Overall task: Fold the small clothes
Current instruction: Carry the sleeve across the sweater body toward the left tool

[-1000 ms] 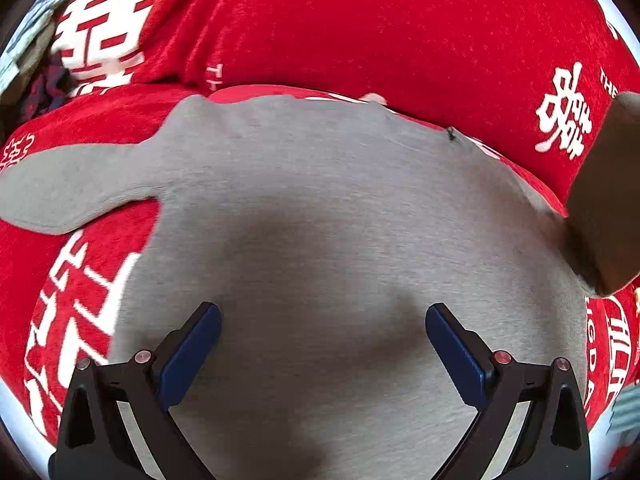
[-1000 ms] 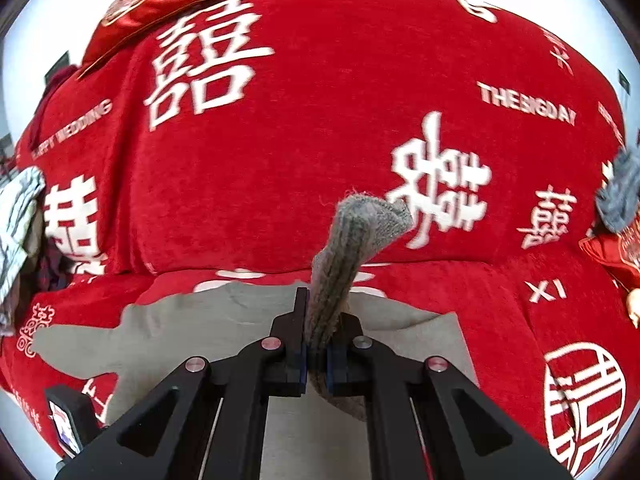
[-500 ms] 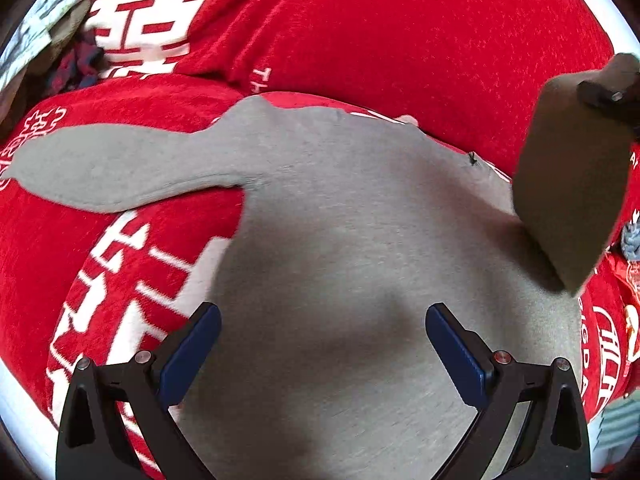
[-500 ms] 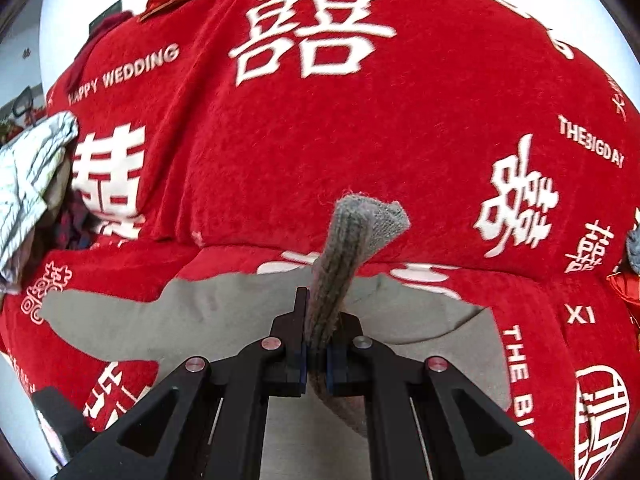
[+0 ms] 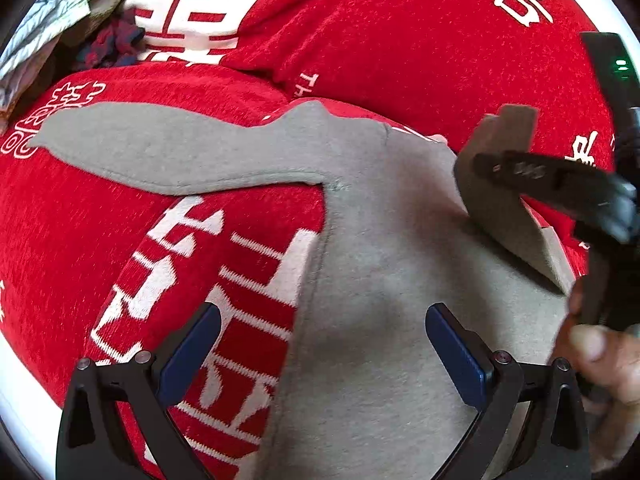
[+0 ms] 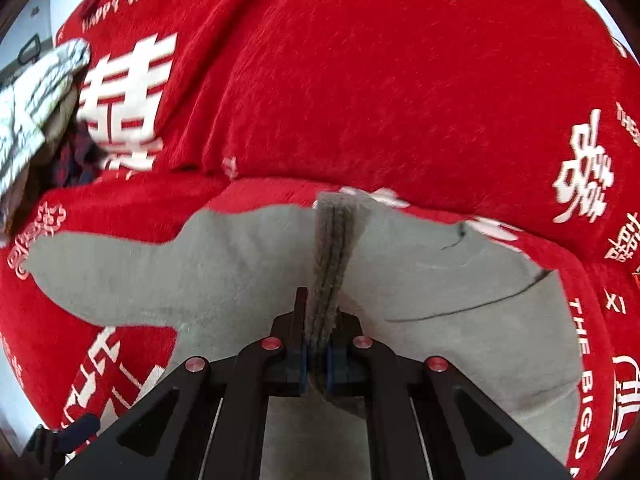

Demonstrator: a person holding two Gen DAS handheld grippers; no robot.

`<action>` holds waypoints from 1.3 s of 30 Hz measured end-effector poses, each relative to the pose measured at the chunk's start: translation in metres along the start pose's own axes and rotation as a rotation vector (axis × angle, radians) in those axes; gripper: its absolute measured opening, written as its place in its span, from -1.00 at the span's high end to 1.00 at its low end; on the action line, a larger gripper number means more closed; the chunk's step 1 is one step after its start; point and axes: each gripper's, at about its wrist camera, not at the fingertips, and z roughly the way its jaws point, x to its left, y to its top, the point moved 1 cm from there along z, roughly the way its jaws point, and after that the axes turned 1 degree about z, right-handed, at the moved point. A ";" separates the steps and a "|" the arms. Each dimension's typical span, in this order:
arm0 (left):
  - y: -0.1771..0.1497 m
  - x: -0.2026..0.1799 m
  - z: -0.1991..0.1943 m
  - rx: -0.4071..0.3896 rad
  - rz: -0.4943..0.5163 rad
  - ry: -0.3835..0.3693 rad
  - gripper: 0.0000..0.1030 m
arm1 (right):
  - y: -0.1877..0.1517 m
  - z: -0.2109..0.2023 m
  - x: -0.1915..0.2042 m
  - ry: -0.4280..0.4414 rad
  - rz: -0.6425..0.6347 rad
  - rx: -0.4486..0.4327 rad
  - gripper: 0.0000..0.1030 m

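Grey sweatshirt (image 5: pixel 380 320) lay flat on the red sofa cover (image 5: pixel 100 240), one sleeve (image 5: pixel 160 152) stretched left. Since a second earlier the other sleeve (image 6: pixel 332 264), clenched at its cuff in the right tongs (image 6: pixel 316 354), had come in and down over the body: sleeve fold under way. Left tongs (image 5: pixel 320 352) hung released above the left hem edge. Open room left; clothes pile (image 5: pixel 60 32) far corner.

Red plush sofa cover with white wedding lettering (image 6: pixel 360 92) lay over seat and backrest; pale wall (image 6: pixel 36 12) showed behind, daylit.
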 end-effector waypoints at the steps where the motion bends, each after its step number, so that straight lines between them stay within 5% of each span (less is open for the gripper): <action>1: -0.001 0.001 0.001 0.002 -0.002 0.000 -0.99 | -0.002 0.005 0.004 0.000 -0.006 0.010 0.87; 5: -0.005 0.005 0.001 0.010 -0.014 -0.008 -0.99 | -0.011 0.025 0.012 0.076 -0.019 0.101 0.73; 10: -0.004 -0.005 -0.006 0.000 -0.014 -0.025 -0.99 | -0.017 0.019 0.014 0.217 -0.061 0.133 -0.07; 15: 0.003 -0.031 -0.018 -0.025 0.038 -0.033 -0.99 | -0.013 -0.016 -0.023 0.285 -0.005 0.052 -0.14; 20: 0.006 -0.081 -0.003 0.014 0.123 -0.049 -0.99 | -0.022 -0.032 -0.107 0.114 0.077 0.015 -0.18; 24: 0.003 -0.124 0.028 0.084 0.185 -0.059 -0.99 | -0.044 -0.016 -0.183 -0.075 0.197 0.080 -0.19; 31: 0.010 -0.145 0.071 0.120 0.239 0.067 -0.99 | -0.048 0.046 -0.249 -0.065 0.342 0.182 -0.23; 39: 0.019 -0.141 0.085 0.099 0.257 0.104 -0.99 | 0.004 0.109 -0.266 -0.074 0.383 0.266 -0.77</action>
